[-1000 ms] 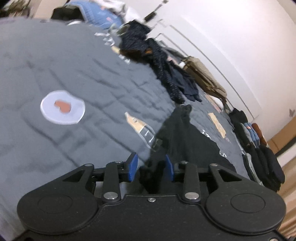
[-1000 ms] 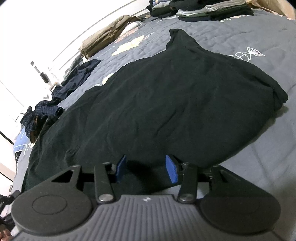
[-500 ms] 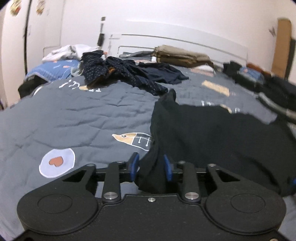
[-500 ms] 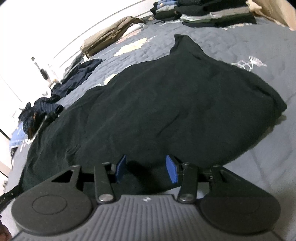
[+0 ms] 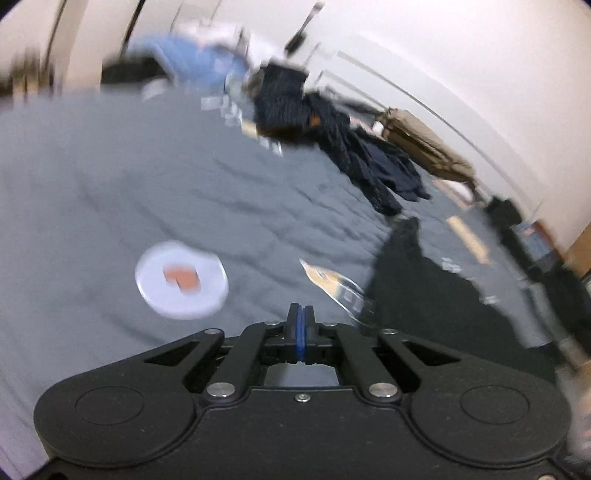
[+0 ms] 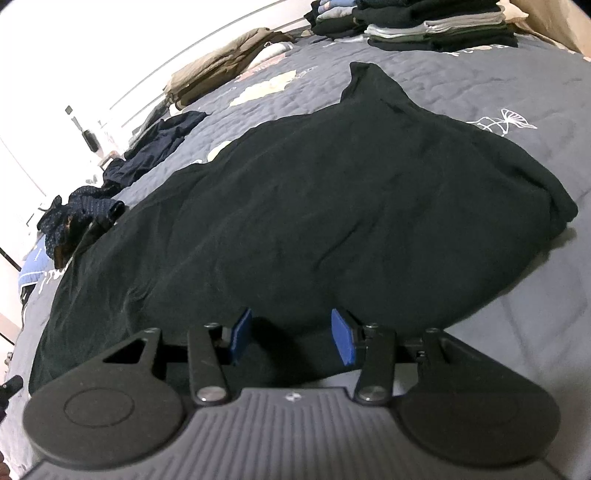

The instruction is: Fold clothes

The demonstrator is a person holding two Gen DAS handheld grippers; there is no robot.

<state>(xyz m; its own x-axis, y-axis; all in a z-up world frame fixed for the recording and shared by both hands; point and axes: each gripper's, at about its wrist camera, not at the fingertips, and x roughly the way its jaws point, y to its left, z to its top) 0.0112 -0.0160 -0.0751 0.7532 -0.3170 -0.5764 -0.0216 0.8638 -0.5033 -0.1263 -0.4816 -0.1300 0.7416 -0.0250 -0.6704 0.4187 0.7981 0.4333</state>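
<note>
A black garment (image 6: 314, 206) lies spread flat on the grey quilted bed cover (image 6: 535, 332). My right gripper (image 6: 291, 332) stands open at the garment's near edge, with the dark cloth lying between and under its blue pads (image 6: 343, 341), which do not press on it. In the blurred left wrist view, my left gripper (image 5: 301, 325) is shut, its blue pads pressed together with no cloth showing between them. There the black garment (image 5: 424, 295) lies off to the right of the gripper, over the bed cover (image 5: 110, 184).
Unfolded dark navy clothes (image 5: 332, 136) and tan clothes (image 5: 424, 147) lie along the bed's far side. Stacks of folded clothes (image 6: 424, 26) sit at the far right corner. A white round patch with an orange heart (image 5: 181, 280) marks the cover near the left gripper.
The left gripper's jaws have shut; the black garment's edge that stood between them half a second ago is no longer there, and its view has swung. The right gripper has not moved.
</note>
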